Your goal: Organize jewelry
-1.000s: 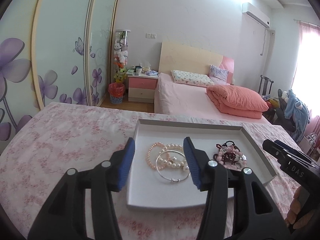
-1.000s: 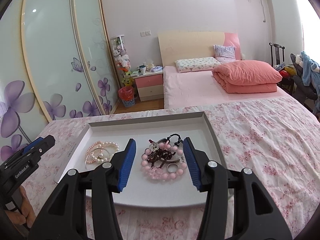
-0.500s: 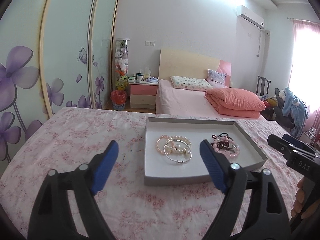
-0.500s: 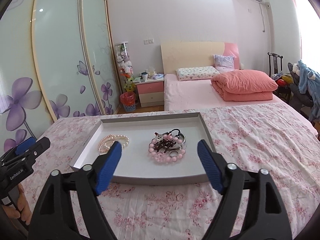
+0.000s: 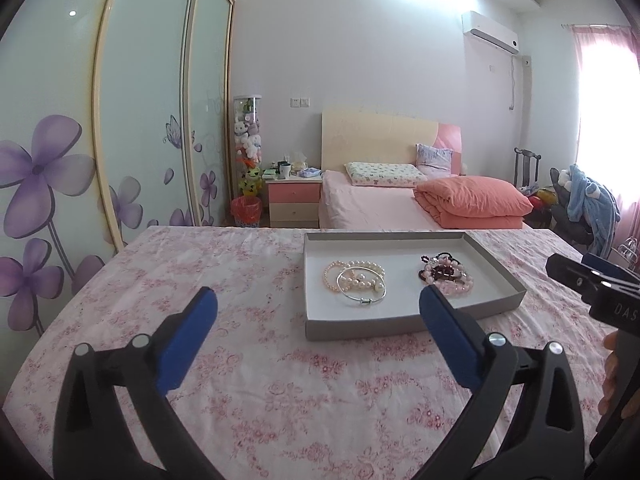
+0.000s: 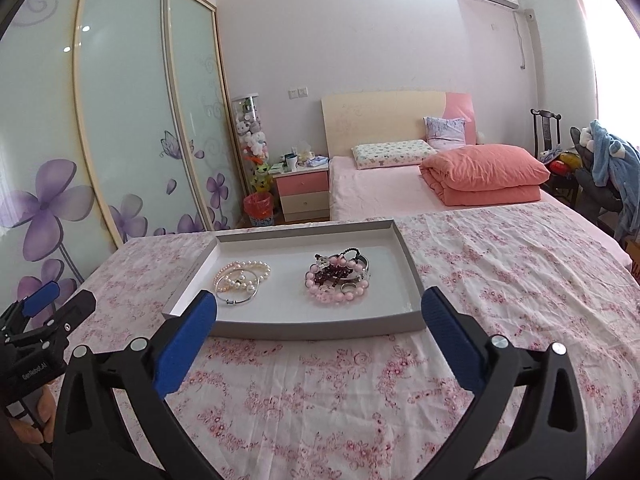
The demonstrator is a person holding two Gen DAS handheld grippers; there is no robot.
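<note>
While both pairs of tongs spread wider, empty, the left tongs [image 5: 316, 312] face the pearl bracelets [image 5: 354, 278] ahead-right in the tray [image 5: 360, 326]; the right tongs [image 6: 318, 312] face the pink bead pile [image 6: 338, 276] dead ahead, nearer.

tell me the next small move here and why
Probably ease the right claw forward over the tray toward the pink bead pile. Both claws are opening with nothing between them, short of the tray's near wall, and the left claw sits further left, nearer the pearl bracelets. The two piles lie apart, so either could be approached alone.
</note>
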